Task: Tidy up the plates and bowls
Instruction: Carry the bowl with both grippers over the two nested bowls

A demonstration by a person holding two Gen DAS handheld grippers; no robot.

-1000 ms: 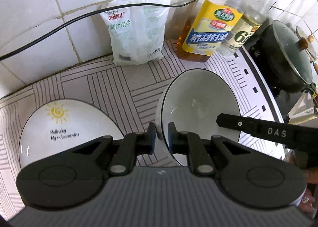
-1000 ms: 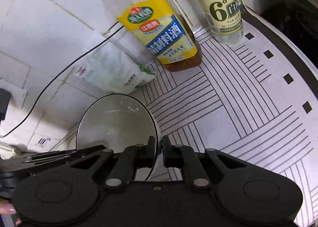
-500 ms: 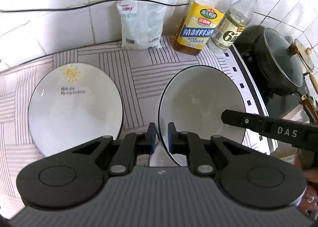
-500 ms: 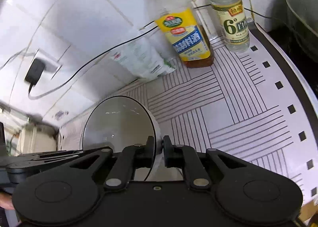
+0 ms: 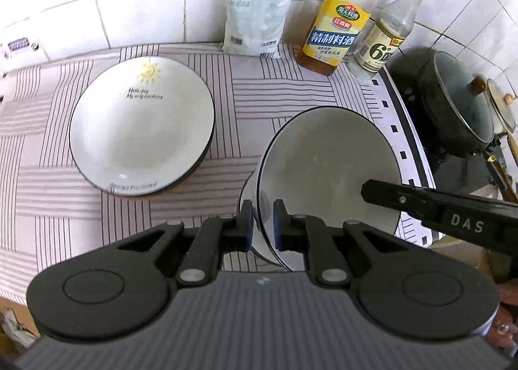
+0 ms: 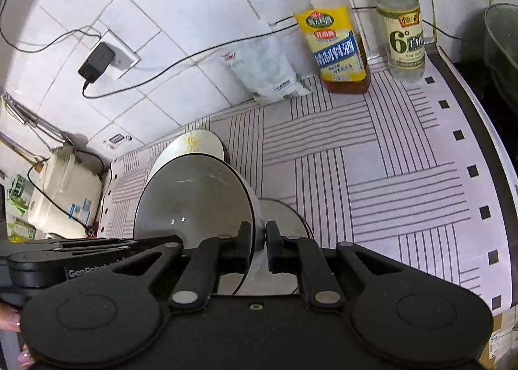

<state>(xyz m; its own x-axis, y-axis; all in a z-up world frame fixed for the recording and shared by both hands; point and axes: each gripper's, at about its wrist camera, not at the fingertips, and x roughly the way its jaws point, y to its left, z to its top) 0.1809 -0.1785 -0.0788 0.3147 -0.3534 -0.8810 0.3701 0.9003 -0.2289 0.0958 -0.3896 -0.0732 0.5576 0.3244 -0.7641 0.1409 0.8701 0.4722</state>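
A white bowl with a dark rim (image 5: 327, 169) is held above the counter by both grippers. My left gripper (image 5: 262, 224) is shut on its near-left rim. My right gripper (image 6: 258, 240) is shut on the opposite rim of the same bowl (image 6: 194, 198); its finger (image 5: 404, 198) crosses the bowl in the left wrist view. A white plate with a sun print (image 5: 142, 124) lies on the striped cloth to the left, apart from the bowl. It also shows behind the bowl in the right wrist view (image 6: 194, 143).
A salt bag (image 5: 255, 27), a cooking-wine bottle (image 5: 336, 27) and a vinegar bottle (image 5: 385, 36) stand along the tiled wall. A dark lidded pot (image 5: 453, 104) sits on the stove at right. A rice cooker (image 6: 61, 195) and a plugged-in cable (image 6: 97, 62) are at left.
Both grippers have risen and pulled back from the wall with the bowl held between them. More of the counter and the whole sun plate have come into view.
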